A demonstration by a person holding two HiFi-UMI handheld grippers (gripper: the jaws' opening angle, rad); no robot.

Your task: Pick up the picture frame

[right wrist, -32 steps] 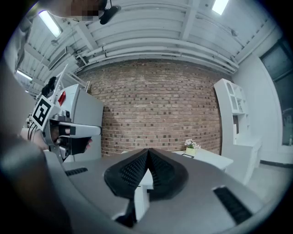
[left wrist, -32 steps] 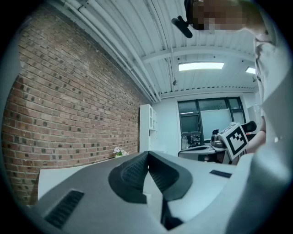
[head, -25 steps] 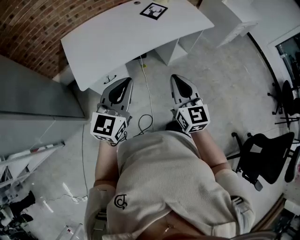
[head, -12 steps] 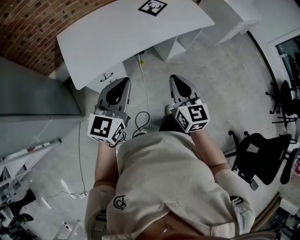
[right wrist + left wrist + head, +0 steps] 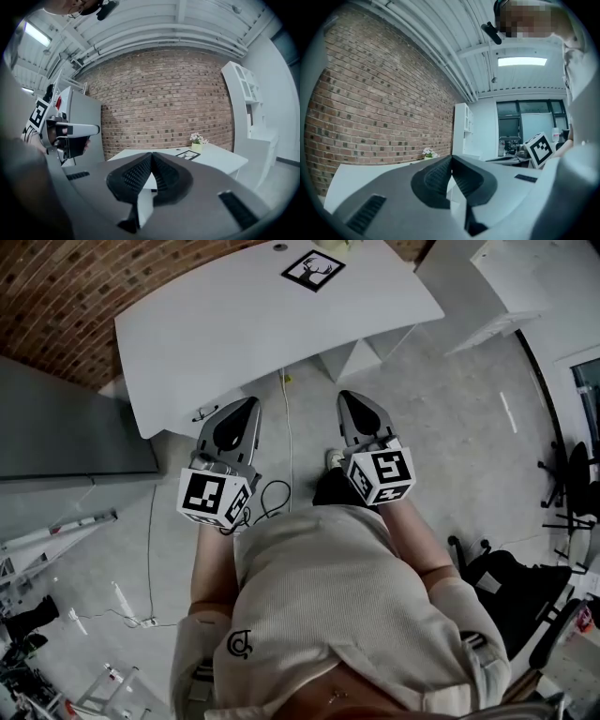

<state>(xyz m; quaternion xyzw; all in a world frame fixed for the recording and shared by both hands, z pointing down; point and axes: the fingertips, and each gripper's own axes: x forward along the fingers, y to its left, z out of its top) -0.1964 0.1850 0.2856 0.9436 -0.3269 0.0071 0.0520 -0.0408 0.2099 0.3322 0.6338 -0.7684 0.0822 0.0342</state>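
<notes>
The white desk (image 5: 234,324) stands against a brick wall (image 5: 56,296), and nothing on it looks touched. Both tools are short of it, over the floor (image 5: 450,427) in front of the desk's near edge. The left tongs (image 5: 251,407) are clenched tight with nothing between them. The right tongs (image 5: 347,397) are likewise pressed together and empty.

The picture frame (image 5: 313,269), a black-and-white one with a deer's head, lies flat near the desk's far right corner, well apart from both tongs. Just beyond it, at the far edge, sits a small potted plant (image 5: 197,142).

As I judge it, the task has barely begun and only the approach is in hand. What is left is nearly everything: reaching across the desk, opening a pair of tongs, closing them on the frame's edge and lifting it clear.
</notes>
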